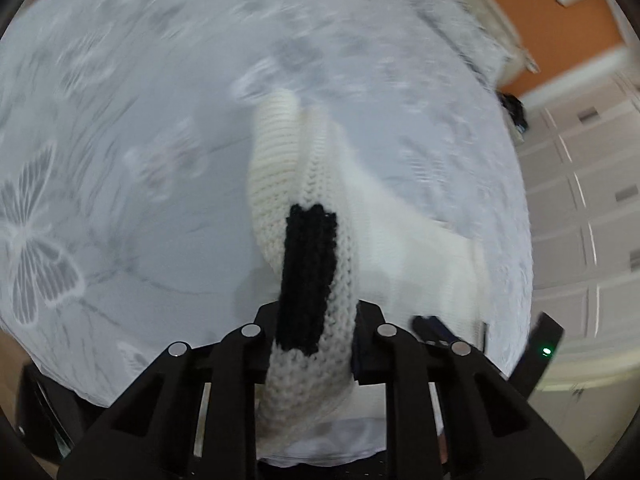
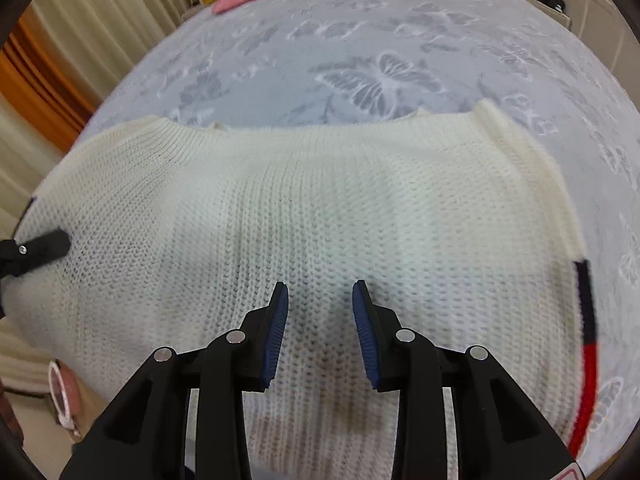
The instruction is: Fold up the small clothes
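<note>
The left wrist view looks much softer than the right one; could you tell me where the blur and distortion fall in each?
Left wrist view: the bedspread is streaked with motion blur, while the sweater pinched in the left tool stays fairly sharp. Right wrist view: mostly crisp on the right tool, softer toward the edges; fisheye bulging in both.

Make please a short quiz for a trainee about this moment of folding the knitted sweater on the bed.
1. True or false: the left gripper is shut on the white knitted sweater.
2. The right gripper has its jaws: A) shut on the sweater, B) open above it, C) out of view.
3. What print is on the grey bedspread?

Key: 1 true. 2 B. 3 Butterflies and leaves.
</note>
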`<state>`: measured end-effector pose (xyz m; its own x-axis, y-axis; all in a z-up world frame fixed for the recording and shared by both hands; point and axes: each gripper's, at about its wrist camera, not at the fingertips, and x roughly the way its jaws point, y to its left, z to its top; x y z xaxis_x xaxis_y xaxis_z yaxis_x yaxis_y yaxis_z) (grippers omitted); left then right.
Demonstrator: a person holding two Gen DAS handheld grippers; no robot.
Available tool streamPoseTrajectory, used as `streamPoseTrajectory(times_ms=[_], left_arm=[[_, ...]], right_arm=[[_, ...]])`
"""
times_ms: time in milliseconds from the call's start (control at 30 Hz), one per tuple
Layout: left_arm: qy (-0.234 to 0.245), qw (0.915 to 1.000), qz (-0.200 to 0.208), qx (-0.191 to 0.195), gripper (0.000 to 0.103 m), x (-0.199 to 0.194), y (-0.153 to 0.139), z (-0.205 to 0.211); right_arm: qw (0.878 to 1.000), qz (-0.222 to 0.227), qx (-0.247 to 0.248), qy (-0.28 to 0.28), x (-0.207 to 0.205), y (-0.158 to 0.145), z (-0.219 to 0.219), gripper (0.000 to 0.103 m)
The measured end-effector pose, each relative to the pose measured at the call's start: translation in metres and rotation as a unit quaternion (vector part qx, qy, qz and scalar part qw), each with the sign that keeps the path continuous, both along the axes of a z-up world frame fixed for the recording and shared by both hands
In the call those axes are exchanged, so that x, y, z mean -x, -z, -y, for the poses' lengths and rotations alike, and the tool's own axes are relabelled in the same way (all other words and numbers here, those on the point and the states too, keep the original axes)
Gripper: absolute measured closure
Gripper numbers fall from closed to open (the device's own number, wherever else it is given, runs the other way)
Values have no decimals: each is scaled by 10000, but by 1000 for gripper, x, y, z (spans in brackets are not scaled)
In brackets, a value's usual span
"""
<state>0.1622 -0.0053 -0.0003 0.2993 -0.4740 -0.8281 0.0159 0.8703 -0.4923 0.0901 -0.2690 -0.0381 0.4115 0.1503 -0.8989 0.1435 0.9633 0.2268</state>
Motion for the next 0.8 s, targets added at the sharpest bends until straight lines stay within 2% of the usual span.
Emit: streamPoseTrajectory(times_ms=[133,233,333,433,633,733,800], left_arm=[[713,9959,518,-211,83,16,-38,73],[1017,9924,615,-319,83,24,-42,116],[1064,9929,424,-333,83,24,-31,150],[991,9935,336,-447,83,24,-21,162],[1112,9891,346,-898,82,35,-13,188],[1315,9860,320,-972,77,41,2,203],[1360,9864,188,-902,67,45,13,207]], right_arm=[[9993,202,-171,270,19,-16,31,69],[9980,229,-200,556,40,-22,63,69],[9961,202,-221,829,63,-22,94,69],[9946,204,-250,985,82,-21,115,69],[9917,255,-478,1167,104,-19,142,68],[9920,170,-451,1171,107,-15,148,68],[9916,160,-501,1183,110,-15,151,68]])
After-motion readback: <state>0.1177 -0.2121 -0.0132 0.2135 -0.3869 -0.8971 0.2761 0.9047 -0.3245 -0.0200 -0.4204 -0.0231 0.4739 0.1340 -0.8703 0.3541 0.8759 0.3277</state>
